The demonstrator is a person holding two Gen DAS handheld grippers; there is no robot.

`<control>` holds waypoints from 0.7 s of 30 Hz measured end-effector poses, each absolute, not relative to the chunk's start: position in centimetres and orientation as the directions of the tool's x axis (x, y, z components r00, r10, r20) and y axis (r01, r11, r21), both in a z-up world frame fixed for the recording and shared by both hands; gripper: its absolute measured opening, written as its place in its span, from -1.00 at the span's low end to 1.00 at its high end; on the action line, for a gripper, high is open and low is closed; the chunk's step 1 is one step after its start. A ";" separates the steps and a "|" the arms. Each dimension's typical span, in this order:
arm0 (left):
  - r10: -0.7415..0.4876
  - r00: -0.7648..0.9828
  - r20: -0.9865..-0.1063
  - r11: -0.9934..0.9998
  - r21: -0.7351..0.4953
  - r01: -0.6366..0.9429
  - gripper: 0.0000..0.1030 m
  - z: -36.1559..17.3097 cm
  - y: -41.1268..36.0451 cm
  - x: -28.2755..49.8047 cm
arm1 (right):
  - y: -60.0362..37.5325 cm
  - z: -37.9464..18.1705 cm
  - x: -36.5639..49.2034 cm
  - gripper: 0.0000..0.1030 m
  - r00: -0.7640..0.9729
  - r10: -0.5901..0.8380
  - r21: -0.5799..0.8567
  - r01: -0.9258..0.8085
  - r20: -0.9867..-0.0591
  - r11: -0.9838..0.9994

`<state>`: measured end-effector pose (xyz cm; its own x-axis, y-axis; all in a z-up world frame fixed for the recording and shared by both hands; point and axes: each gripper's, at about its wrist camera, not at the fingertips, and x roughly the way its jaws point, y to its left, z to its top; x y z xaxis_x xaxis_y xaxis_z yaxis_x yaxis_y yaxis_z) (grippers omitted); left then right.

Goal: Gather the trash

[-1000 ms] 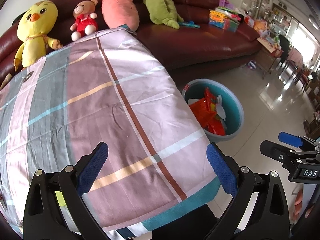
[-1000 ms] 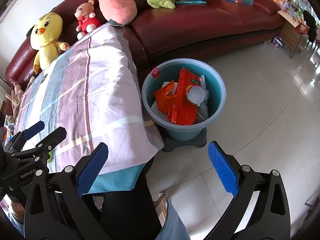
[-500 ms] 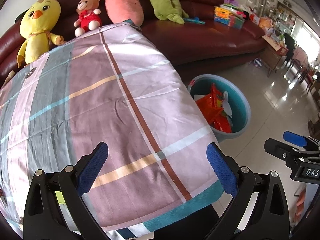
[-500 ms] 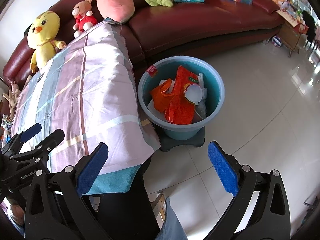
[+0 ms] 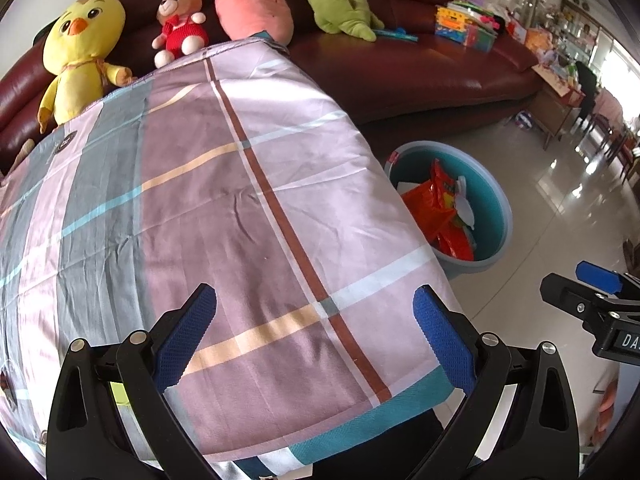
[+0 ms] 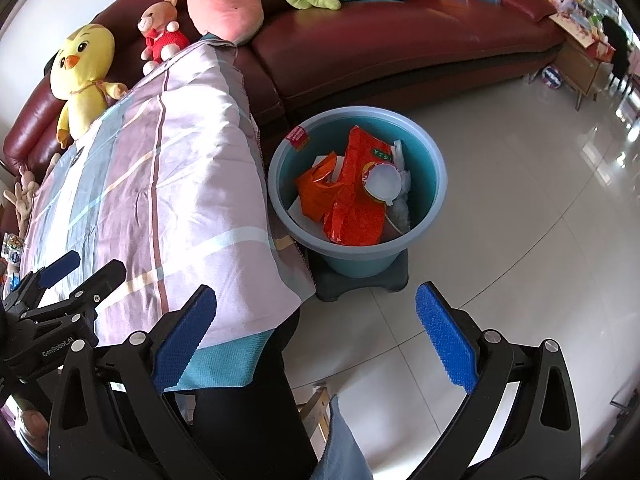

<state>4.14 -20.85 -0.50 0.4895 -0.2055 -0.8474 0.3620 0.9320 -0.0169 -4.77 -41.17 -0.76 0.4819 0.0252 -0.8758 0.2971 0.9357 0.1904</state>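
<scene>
Both tools spread wide, holding nothing: left gripper (image 5: 314, 322) over the wrinkled plaid tablecloth (image 5: 208, 208), right gripper (image 6: 316, 322) over glossy floor tile (image 6: 520, 184). Trash, crinkled red wrappers (image 6: 352, 204) and a round white lid (image 6: 384, 184), sits inside the round teal plastic bucket (image 6: 436, 184), just beside the table.

You are in a home living room. A long dark-red leather sofa (image 6: 400, 36) curves along the wall, and on it sit soft toys: a yellow chick (image 5: 80, 52), a small teddy bear (image 5: 180, 20), a pink plush (image 5: 252, 4) and a green one (image 5: 340, 0). Children's books and toys (image 5: 464, 28) lie further along the seat. A plaid cloth (image 5: 240, 220) covers the table before you, and the floor (image 6: 520, 200) is glossy pale tile.
</scene>
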 end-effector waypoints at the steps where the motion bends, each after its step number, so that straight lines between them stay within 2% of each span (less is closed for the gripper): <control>1: -0.206 0.489 -0.847 0.932 -0.019 0.361 0.92 -0.5 -20.9 4.1 | -41.2 -0.8 -4.8 0.86 0.482 0.025 0.190 0.297 -0.876 0.936; 21: -0.201 0.453 -0.868 0.930 -0.025 0.366 0.92 -1.6 -21.4 4.5 | -41.5 -1.3 -4.8 0.86 0.489 0.016 0.188 0.305 -0.872 0.934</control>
<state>4.46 -21.38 -1.57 0.4532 -0.2012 -0.8684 0.3657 0.9304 -0.0247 -4.84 -41.48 -1.33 0.4889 0.0162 -0.8722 0.3046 0.9337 0.1881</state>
